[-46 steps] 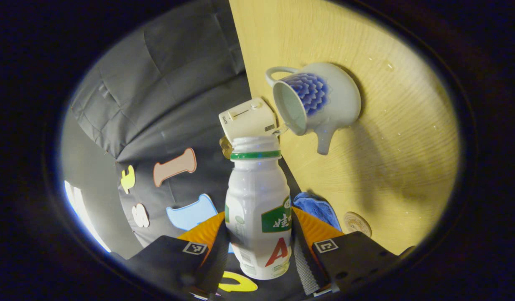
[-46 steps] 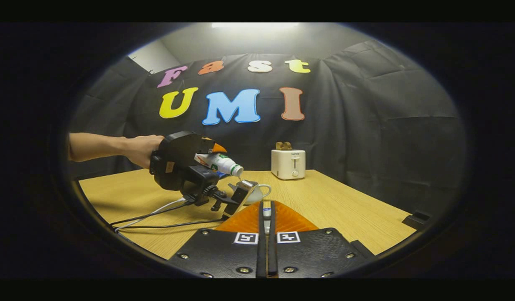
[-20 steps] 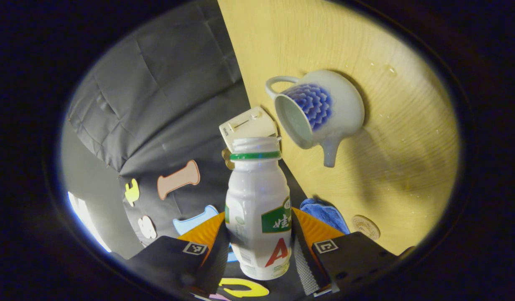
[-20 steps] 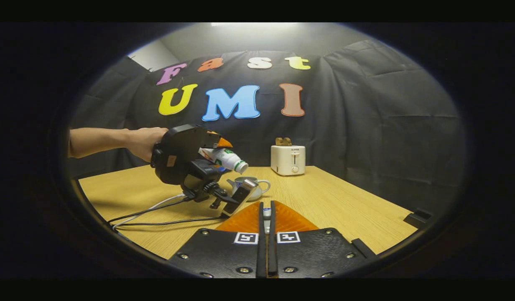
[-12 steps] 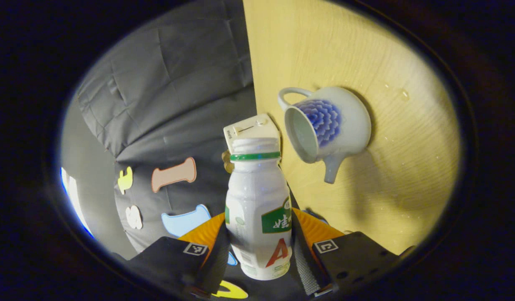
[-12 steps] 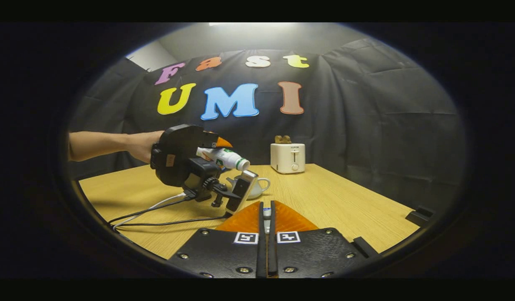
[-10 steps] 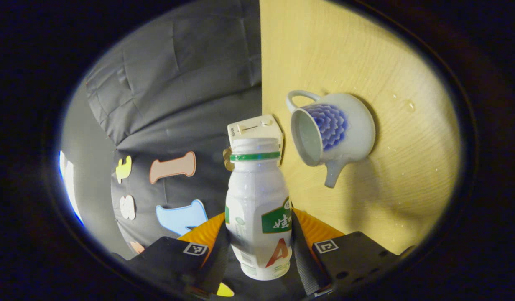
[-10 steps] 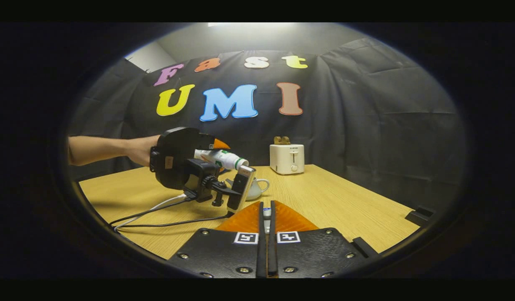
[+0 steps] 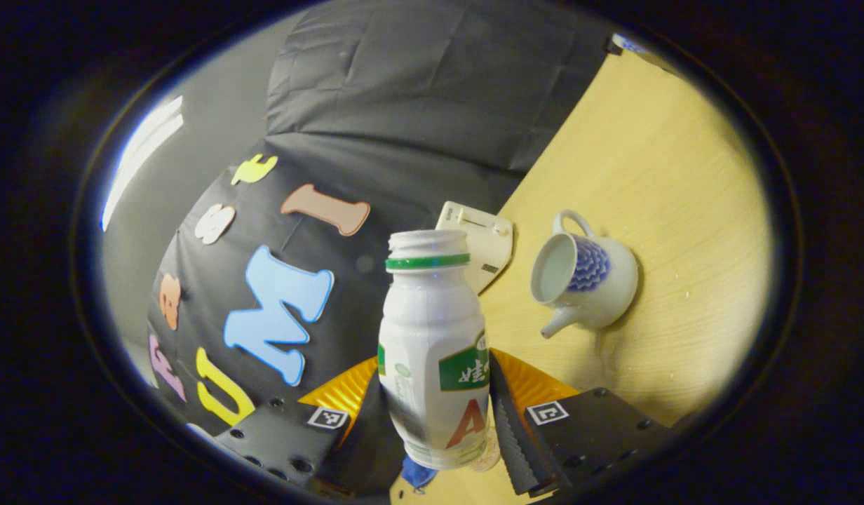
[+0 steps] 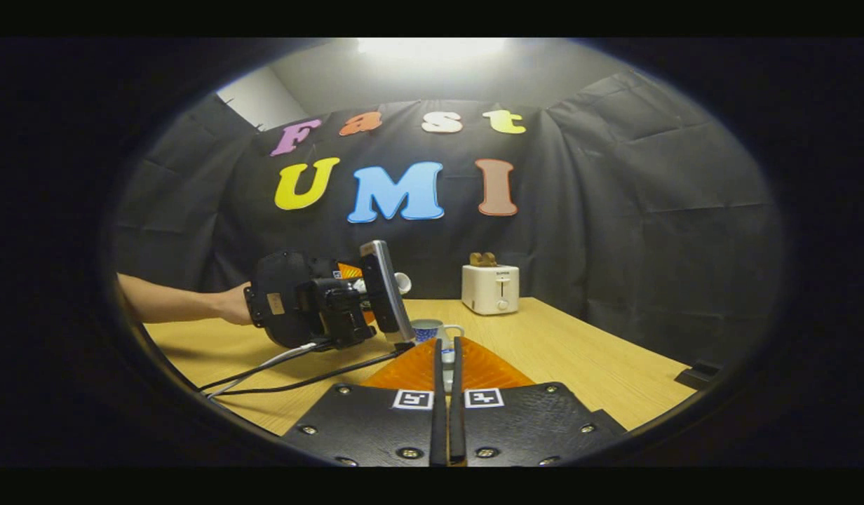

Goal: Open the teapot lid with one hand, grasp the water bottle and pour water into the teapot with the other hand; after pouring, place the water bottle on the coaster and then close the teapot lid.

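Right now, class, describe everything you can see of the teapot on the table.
The teapot is a squat, rounded white pot, glazed like ceramic, with a blue scale-like pattern on its side. It has a loop handle, a short spout and a wide open mouth with no lid on it. It stands upright on the wooden table, near the white toaster.

The left tool (image 9: pixel 435 421) clamps the water bottle (image 9: pixel 432 351) between both fingers, seen at far left with a bare forearm behind. The right tool (image 10: pixel 446 414) holds its fingers pressed nearly together.
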